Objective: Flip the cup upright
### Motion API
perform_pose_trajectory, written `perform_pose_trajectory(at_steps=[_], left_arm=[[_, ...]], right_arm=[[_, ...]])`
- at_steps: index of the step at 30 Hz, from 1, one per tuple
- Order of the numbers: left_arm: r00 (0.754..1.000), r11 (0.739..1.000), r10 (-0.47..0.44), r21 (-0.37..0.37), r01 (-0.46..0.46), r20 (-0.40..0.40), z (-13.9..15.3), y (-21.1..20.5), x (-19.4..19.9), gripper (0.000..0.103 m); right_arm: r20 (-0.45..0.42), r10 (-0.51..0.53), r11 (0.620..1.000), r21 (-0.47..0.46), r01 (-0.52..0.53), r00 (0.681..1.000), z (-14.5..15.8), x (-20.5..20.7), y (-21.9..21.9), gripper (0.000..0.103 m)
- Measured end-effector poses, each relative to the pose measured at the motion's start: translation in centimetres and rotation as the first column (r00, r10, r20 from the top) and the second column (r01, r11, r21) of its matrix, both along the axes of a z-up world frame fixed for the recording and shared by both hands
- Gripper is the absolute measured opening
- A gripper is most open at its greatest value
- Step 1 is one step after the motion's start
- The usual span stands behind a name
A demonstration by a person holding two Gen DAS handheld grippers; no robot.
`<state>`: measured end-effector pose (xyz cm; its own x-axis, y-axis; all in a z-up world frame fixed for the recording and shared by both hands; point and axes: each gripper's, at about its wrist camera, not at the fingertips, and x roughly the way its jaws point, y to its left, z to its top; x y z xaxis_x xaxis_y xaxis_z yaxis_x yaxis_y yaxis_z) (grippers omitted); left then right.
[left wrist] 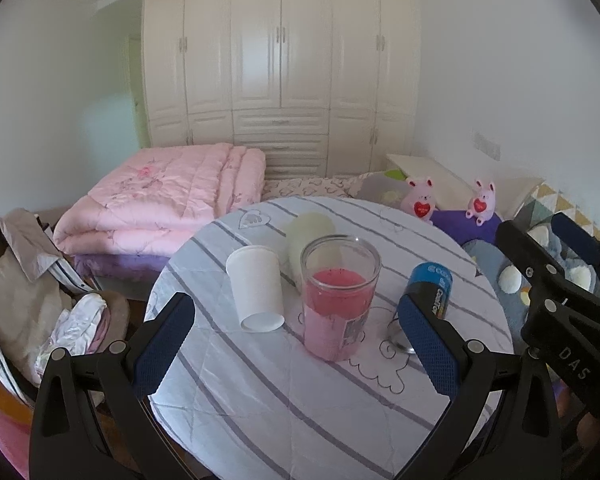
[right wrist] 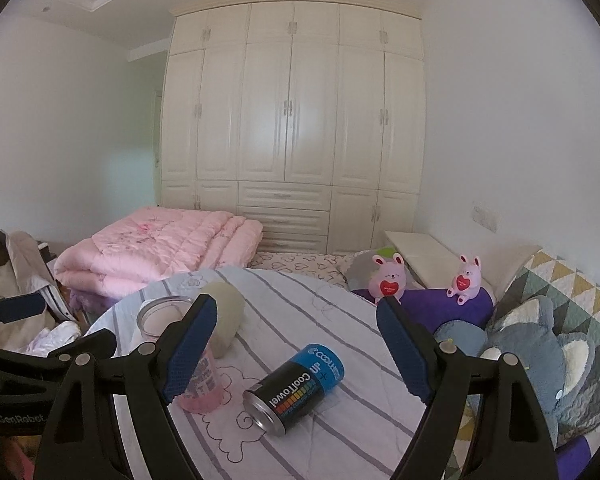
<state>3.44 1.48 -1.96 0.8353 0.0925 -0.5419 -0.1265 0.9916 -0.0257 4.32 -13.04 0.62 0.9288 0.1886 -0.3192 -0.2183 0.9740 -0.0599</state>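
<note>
Lying mouth-away on the striped round table (left wrist: 260, 392), the white paper cup (left wrist: 256, 288) is seen tilted on its side, base toward the camera, at about 10 o'clock from the glass jar (left wrist: 338, 300) of pink wax. The left gripper (left wrist: 296, 344) is held spread wide, gripping nothing. The right gripper (right wrist: 296, 348) is likewise spread, with the blue-and-black can (right wrist: 296, 388) lying between its fingers at 6 o'clock.
</note>
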Motion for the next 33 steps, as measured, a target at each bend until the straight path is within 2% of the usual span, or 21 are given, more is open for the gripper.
perform_pose_trajectory(at_steps=[6, 16, 21, 33], left_arm=[[0.999, 1.0, -0.002, 0.009, 0.002, 0.042, 0.3, -0.3, 0.2, 0.103], [0.983, 0.999, -0.045, 0.034, 0.039, 0.18, 0.8, -1.1, -0.1, 0.103], [0.983, 0.998, -0.04, 0.047, 0.032, 0.177, 0.8, -1.3, 0.4, 0.103], [0.99, 0.998, -0.012, 0.058, 0.004, 0.14, 0.2, -1.4, 1.4, 0.103]], right_arm=[[0.018, -0.008, 1.0, 0.001, 0.008, 1.0, 0.2, 0.2, 0.2, 0.083], [0.051, -0.041, 0.999, 0.023, 0.04, 0.998, 0.2, 0.4, -0.5, 0.083], [0.065, -0.052, 0.999, 0.02, 0.051, 0.997, 0.1, 0.5, -0.5, 0.083], [0.02, -0.037, 0.999, 0.021, 0.036, 0.999, -0.5, 1.7, -0.5, 0.083]])
